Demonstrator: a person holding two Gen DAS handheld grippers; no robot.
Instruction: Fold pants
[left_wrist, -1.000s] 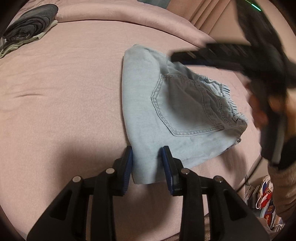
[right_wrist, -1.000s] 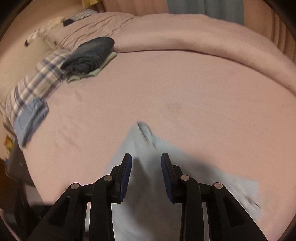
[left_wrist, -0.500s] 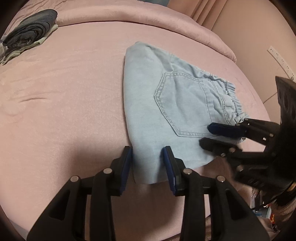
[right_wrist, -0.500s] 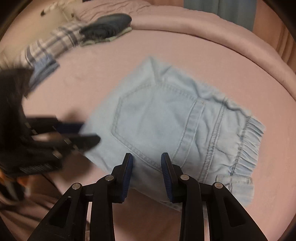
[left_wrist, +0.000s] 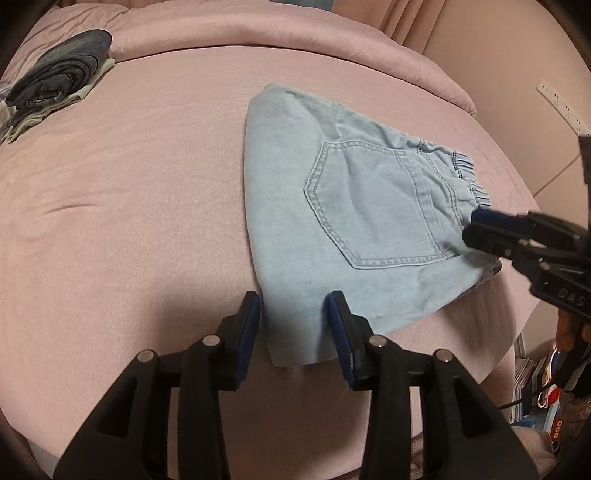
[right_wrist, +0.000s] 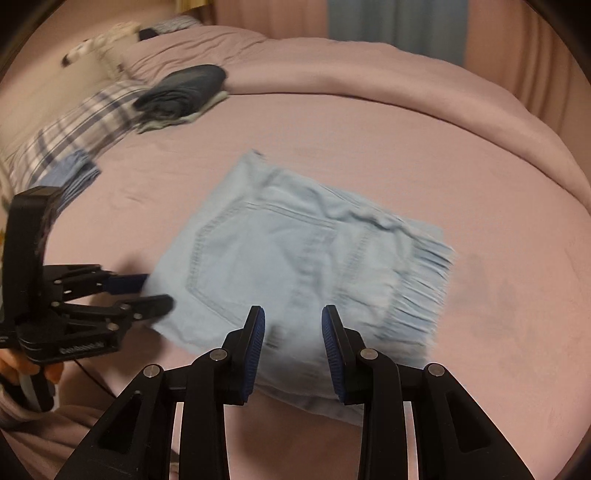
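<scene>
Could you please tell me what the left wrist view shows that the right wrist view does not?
Only the left wrist view shows a wall socket strip and clutter beside the bed. Only the right wrist view shows a plaid pillow and a blue curtain. Both show the folded light-blue pants on the pink bed, the dark folded clothes, and both open grippers: left gripper, right gripper.

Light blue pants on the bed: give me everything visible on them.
The pants are light blue denim, folded into a compact, roughly trapezoid stack lying flat on the pink bed. A stitched back pocket faces up; a gathered elastic waistband runs along one side. The left gripper is open, its fingers either side of the near corner. The right gripper is open at the waistband end; contact is unclear. The right view is motion-blurred.
</scene>
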